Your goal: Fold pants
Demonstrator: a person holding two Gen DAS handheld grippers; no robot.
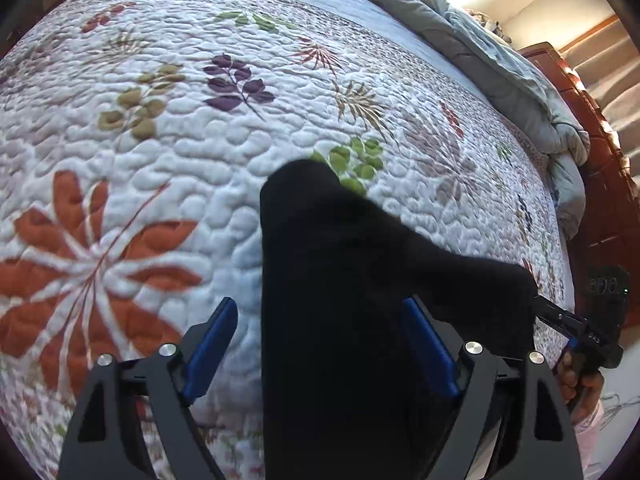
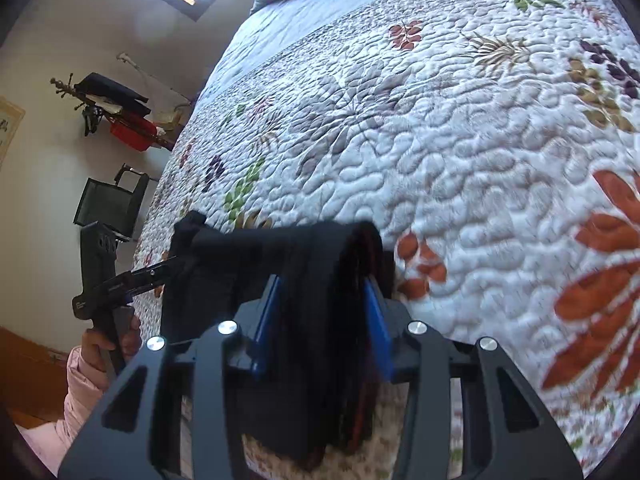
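Observation:
The black pants hang bunched above a floral quilted bedspread. In the left wrist view my left gripper has its blue pads wide apart, with the cloth draped between them. My right gripper shows at the right, pinching the cloth's far corner. In the right wrist view my right gripper is shut on a thick fold of the pants. The left gripper shows at the left, its tip at the cloth's other end.
The quilt covers the bed. A grey duvet is piled along the far edge by a wooden headboard. A coat rack with clothes and a black chair stand by the wall.

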